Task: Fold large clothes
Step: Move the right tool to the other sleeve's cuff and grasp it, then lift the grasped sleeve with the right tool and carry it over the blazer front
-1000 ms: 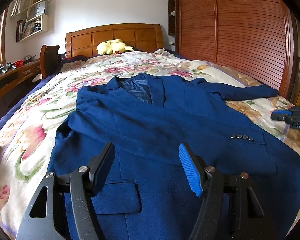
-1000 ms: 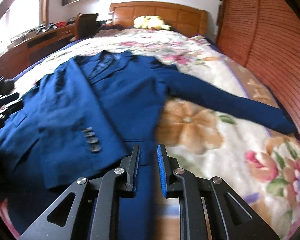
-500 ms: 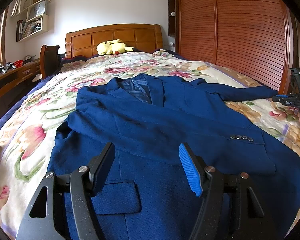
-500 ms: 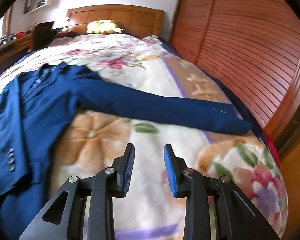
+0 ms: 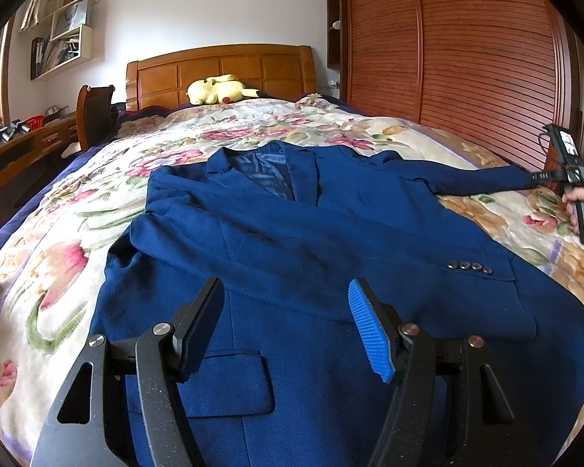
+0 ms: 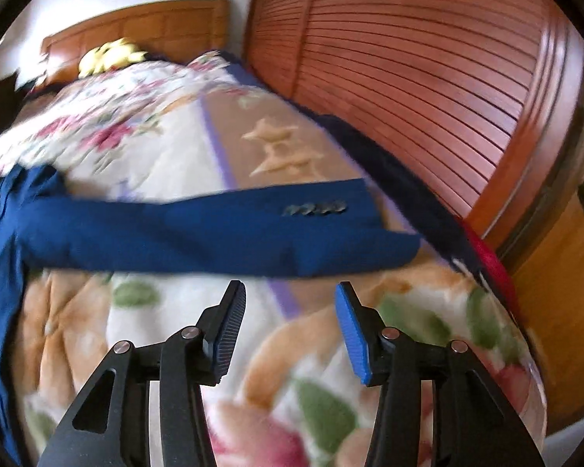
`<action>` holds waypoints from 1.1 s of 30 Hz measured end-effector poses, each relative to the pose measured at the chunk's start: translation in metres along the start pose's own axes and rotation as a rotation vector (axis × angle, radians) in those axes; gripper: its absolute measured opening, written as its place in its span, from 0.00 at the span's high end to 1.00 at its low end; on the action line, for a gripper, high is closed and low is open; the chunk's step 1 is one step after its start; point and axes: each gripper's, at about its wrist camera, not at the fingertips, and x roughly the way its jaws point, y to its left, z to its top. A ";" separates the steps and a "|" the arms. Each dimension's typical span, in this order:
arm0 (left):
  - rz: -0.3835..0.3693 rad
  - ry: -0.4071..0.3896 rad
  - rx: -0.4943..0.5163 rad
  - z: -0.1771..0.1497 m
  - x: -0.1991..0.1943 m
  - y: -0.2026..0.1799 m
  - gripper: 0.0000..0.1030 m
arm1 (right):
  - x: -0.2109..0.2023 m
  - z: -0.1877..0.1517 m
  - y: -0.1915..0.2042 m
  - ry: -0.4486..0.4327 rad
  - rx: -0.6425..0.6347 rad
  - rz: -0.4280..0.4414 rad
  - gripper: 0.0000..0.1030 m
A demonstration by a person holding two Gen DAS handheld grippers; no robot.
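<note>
A navy blue suit jacket (image 5: 311, 241) lies face up on the floral bedspread (image 5: 58, 241). One sleeve is folded across its chest, with cuff buttons (image 5: 469, 266) showing. My left gripper (image 5: 286, 311) hovers open over the jacket's lower front, nothing between its fingers. The other sleeve (image 6: 222, 233) stretches out flat toward the bed's right side, its cuff buttons (image 6: 315, 208) facing up. My right gripper (image 6: 290, 311) hangs just short of that sleeve's cuff end; its jaws are opening and hold nothing. In the left wrist view the right gripper (image 5: 541, 177) and the hand (image 5: 580, 202) holding it appear beside the cuff.
A yellow plush toy (image 5: 218, 91) rests by the wooden headboard (image 5: 218, 74). A slatted wooden wardrobe (image 5: 467, 58) runs close along the bed's right side, with a door (image 6: 564, 272) beyond it. A desk (image 5: 15, 151) and chair (image 5: 93, 113) stand on the left.
My right gripper swung right from the jacket body to the outstretched sleeve's cuff, and its jaws spread apart. The left gripper and the jacket stayed still.
</note>
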 end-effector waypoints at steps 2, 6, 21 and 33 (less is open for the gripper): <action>-0.001 0.004 0.000 0.000 0.001 0.000 0.34 | 0.009 0.011 -0.007 0.002 0.043 -0.009 0.51; -0.005 0.010 -0.001 0.000 0.002 0.001 0.34 | 0.030 0.024 -0.015 0.018 0.101 -0.024 0.49; -0.011 0.016 0.002 -0.001 0.004 0.000 0.34 | 0.098 0.027 -0.029 0.206 0.201 -0.096 0.43; -0.014 0.003 0.009 -0.001 0.002 0.000 0.34 | 0.050 0.030 0.020 0.113 -0.032 0.105 0.88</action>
